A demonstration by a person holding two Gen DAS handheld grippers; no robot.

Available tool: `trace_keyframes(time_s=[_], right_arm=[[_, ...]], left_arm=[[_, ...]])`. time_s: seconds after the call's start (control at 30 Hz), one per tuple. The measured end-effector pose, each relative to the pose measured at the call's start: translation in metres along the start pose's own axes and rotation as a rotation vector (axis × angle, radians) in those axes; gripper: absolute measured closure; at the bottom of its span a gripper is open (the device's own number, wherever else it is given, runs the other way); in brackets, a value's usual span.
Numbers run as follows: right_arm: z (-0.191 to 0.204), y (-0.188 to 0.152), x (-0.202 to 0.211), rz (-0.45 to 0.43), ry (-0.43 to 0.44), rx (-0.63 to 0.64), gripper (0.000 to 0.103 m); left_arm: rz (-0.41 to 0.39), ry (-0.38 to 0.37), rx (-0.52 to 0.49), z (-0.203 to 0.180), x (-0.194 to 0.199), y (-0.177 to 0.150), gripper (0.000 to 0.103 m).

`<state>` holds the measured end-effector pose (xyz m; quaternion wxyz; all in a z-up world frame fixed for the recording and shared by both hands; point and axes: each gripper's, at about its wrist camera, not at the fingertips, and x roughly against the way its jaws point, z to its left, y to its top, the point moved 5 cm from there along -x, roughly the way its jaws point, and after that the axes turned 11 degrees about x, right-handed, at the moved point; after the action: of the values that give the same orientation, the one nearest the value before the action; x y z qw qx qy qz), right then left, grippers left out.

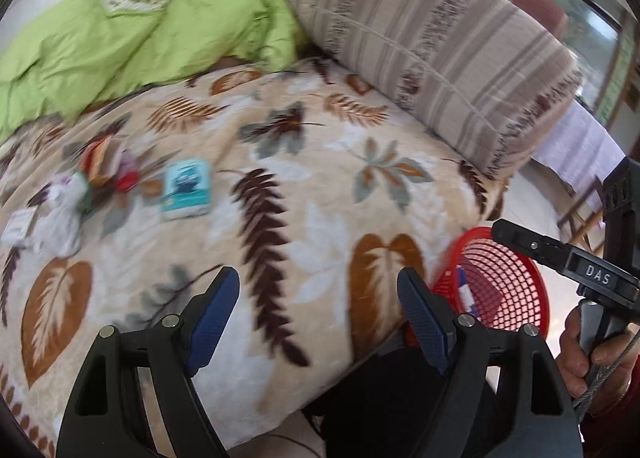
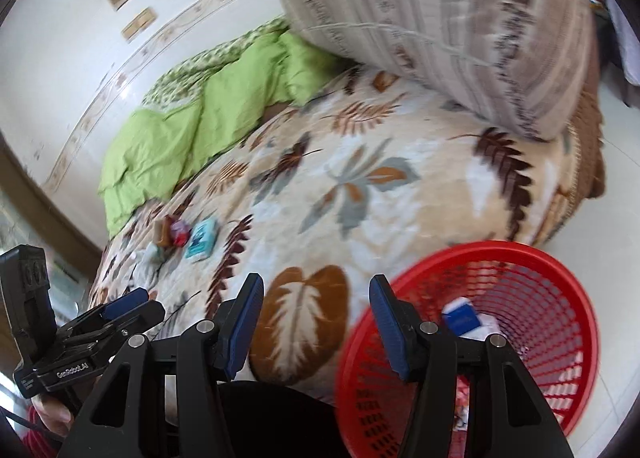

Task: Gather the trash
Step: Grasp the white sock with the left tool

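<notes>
Both of your grippers are empty. The left gripper (image 1: 318,314) has its fingers spread wide over the leaf-print blanket (image 1: 320,193), and the right gripper (image 2: 316,322) is likewise spread, with nothing between the pads.

The trash still to be collected sits at the left of the left wrist view: a teal packet (image 1: 186,190), a cluster of reddish and orange wrappers (image 1: 110,169), crumpled white paper (image 1: 60,217) and a small white card (image 1: 18,223) at the far left edge. The red basket (image 2: 560,298) stands on the floor beside the bed, at the lower right of the right wrist view, with a blue-and-white item (image 2: 462,316) already inside.

Risks, in my judgement:
- The pile is well apart from the basket, so a loose pinch on thin wrappers could drop them during the carry.
- The blanket is soft and plush, and closing too low could catch fabric along with the trash.
- The wrappers lie touching one another, so a grab at one may scatter the rest.
- The basket looks light, and a knock from your right gripper could tip it.

Limits of view: both frames are motion-blurred, so I cannot read the packet's print or count the wrappers. The basket's base and remaining contents are partly hidden behind the right fingers. The striped bolster (image 1: 432,45) and green quilt (image 1: 120,45) may conceal further litter.
</notes>
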<state>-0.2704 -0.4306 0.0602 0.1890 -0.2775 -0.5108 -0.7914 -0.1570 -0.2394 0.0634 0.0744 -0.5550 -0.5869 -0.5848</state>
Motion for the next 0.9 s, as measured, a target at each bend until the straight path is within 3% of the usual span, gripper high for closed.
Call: trace_keyframes(time_s=[0.23,0.53,0.67,0.9], right_arm=[[0.067,0.014,-0.043,0.052,0.083,0.117,0.043],[0.147,0.028,-0.113,0.121,0.143,0.248,0.036],[0.176,0.037,-0.157,0.149,0.124,0.286,0.031],[0.190,0.053,-0.236,0.206,-0.002,0.261,0.030]], left_arm=[[-0.063,0.120,0.125,0.083,0.018,0.004,0.023],[-0.148,0.303,0.401,0.210,0.034,0.000,0.023],[-0.167,0.343,0.453,0.242,0.036,-0.003,0.023],[-0.145,0.310,0.515,0.267,0.023,0.002,0.023]])
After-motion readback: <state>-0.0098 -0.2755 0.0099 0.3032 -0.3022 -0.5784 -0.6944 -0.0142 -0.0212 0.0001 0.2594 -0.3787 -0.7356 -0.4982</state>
